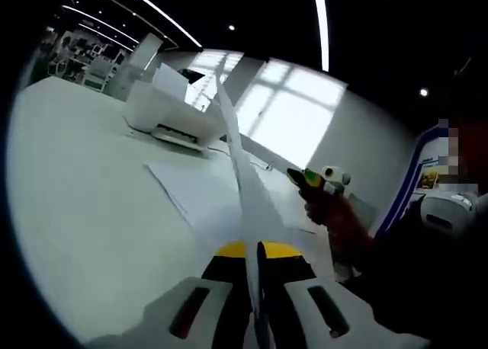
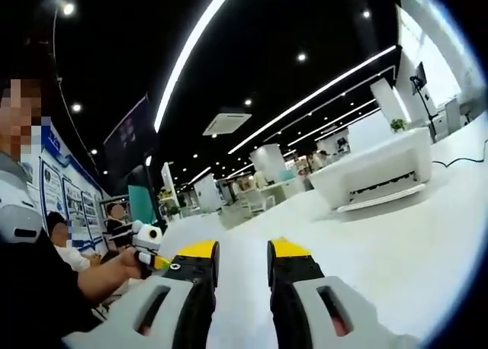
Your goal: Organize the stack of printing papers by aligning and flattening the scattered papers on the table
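**Left jaws pinch a raised sheet; right jaws parted and empty**

Landmark: the white printer (image 1: 171, 113).

Nearest, in the left gripper view, the left gripper (image 1: 255, 276) has its jaws closed on the edge of a sheet of printing paper (image 1: 242, 174), which stands up edge-on and rises toward the printer. Below it, the loose papers (image 1: 206, 196) lie fanned on the white bench (image 1: 84, 204), on the near side of the printer. The other gripper (image 1: 320, 183), held in a hand, sits to the right of the sheet.

In the right gripper view, the right gripper (image 2: 242, 288) has its jaws parted with nothing between them, over bare bench; the printer (image 2: 374, 174) stands farther off to the right.

Judgement: lower the held sheet slowly and square onto the fanned papers, then use the free jaws to press and nudge edges flush. A fast drop risks curl or creasing.

Writing: wall posters behind the person are too blurred to read; no brand legible on the printer.
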A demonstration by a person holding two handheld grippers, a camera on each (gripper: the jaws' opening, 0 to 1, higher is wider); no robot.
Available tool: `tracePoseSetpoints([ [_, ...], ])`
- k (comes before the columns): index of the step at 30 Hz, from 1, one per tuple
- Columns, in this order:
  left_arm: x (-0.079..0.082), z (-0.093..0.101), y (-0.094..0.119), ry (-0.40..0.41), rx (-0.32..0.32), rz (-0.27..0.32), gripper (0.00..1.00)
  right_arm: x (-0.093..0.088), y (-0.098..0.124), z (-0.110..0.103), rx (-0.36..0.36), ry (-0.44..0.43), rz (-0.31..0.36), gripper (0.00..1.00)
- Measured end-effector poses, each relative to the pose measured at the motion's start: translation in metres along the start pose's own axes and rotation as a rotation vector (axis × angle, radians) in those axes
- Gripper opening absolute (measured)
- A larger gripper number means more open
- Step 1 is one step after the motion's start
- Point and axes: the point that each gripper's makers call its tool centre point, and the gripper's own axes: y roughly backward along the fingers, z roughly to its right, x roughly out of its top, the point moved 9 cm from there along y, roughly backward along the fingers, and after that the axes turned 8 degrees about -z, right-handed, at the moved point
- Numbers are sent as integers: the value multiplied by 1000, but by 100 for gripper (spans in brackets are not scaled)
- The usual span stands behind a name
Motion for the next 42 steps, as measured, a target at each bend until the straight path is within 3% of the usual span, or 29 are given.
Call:
tracePoseSetpoints([
  [20,4,1,11,-40,66,-32,6,6,10,6,-40,53,-21,26],
  [27,2,1,11,-34,73,-42,6,20,27,16,-100,108,-33,29],
  [37,-1,1,9,-35,77,-52,6,24,51,32,-158,119,-66,34],
  [42,-2,3,7,-35,78,-49,7,25,58,39,-163,98,-56,41],
])
